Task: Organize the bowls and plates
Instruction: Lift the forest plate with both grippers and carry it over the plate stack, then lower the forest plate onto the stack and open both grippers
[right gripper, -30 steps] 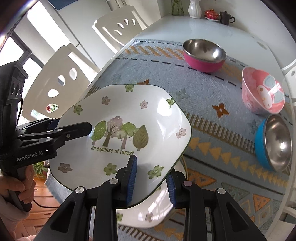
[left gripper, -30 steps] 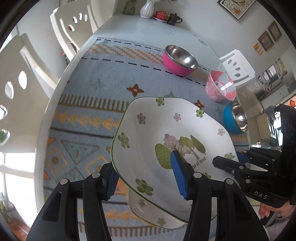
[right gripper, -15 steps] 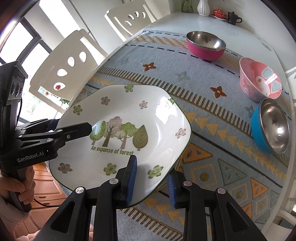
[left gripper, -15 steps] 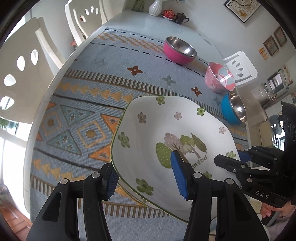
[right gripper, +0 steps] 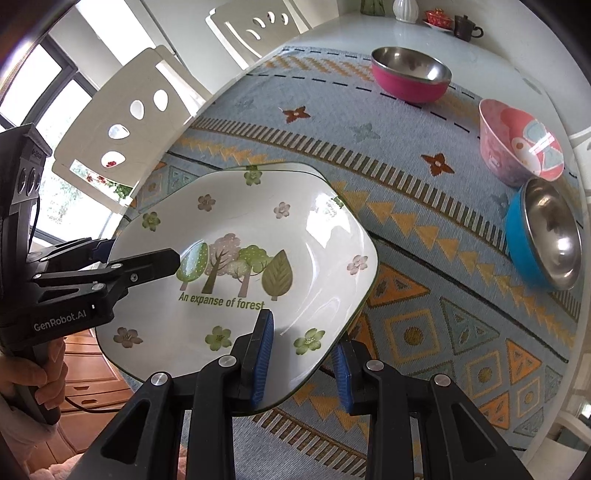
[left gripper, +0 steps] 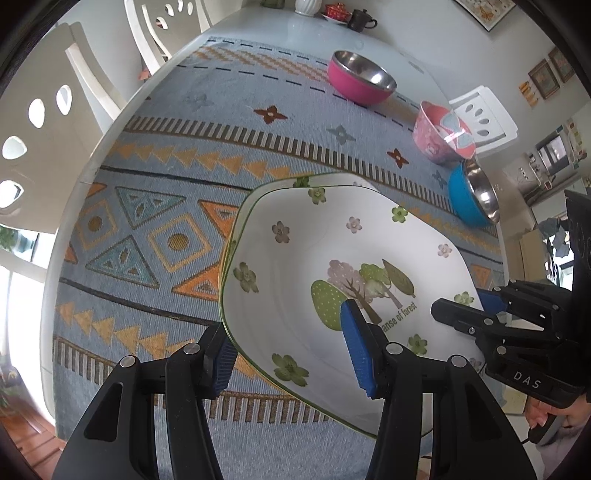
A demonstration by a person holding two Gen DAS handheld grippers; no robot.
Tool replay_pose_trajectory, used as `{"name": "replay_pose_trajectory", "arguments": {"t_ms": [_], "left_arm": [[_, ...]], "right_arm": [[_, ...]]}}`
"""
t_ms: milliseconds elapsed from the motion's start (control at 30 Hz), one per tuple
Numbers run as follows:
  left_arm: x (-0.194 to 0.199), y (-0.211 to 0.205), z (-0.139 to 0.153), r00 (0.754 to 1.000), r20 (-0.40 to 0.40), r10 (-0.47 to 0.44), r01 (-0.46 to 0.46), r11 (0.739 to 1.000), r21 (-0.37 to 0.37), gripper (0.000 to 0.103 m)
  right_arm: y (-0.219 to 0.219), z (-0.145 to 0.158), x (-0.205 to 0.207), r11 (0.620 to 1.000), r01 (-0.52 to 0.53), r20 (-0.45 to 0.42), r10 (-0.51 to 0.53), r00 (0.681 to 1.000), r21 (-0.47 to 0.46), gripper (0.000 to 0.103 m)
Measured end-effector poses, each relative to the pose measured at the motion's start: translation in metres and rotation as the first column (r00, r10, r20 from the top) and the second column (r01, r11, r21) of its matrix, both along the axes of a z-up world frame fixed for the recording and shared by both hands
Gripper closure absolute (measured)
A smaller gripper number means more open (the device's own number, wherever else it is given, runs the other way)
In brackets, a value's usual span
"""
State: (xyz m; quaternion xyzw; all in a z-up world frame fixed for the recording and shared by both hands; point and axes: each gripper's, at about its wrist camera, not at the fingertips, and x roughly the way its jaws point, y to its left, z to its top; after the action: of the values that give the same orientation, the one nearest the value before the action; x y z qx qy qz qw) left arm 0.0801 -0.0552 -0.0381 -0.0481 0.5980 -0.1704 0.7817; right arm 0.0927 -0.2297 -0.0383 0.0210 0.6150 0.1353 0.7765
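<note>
A white hexagonal plate (left gripper: 332, 258) with flowers and trees is held above the patterned tablecloth by both grippers. My left gripper (left gripper: 291, 354) is shut on its near rim; my right gripper (right gripper: 301, 350) is shut on the opposite rim of the plate (right gripper: 251, 236). A second plate edge peeks out just beneath it (right gripper: 314, 171). A pink steel bowl (left gripper: 360, 79), a pink cartoon bowl (left gripper: 441, 131) and a blue steel bowl (left gripper: 474, 195) stand at the far right of the table; they also show in the right wrist view: (right gripper: 410, 77), (right gripper: 521, 142), (right gripper: 545, 232).
The table carries a blue patterned cloth (left gripper: 166, 206). White chairs (left gripper: 44, 122) stand along the left side. A vase, a red pot and a dark cup (left gripper: 360, 20) sit at the far end.
Both grippers have carried the plate forward and to the right over the table, away from the near edge. A second plate below it earlier now shows only as a thin edge.
</note>
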Motion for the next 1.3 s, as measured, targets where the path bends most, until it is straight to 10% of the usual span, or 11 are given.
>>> {"name": "replay_pose_trajectory", "arguments": {"t_ms": [1300], "left_arm": [[0.008, 0.005, -0.023, 0.994, -0.110, -0.009, 0.020, 0.995, 0.101, 0.054]], "right_arm": [[0.011, -0.021, 0.013, 0.998, 0.061, -0.146, -0.062, 0.987, -0.011, 0.074]]}}
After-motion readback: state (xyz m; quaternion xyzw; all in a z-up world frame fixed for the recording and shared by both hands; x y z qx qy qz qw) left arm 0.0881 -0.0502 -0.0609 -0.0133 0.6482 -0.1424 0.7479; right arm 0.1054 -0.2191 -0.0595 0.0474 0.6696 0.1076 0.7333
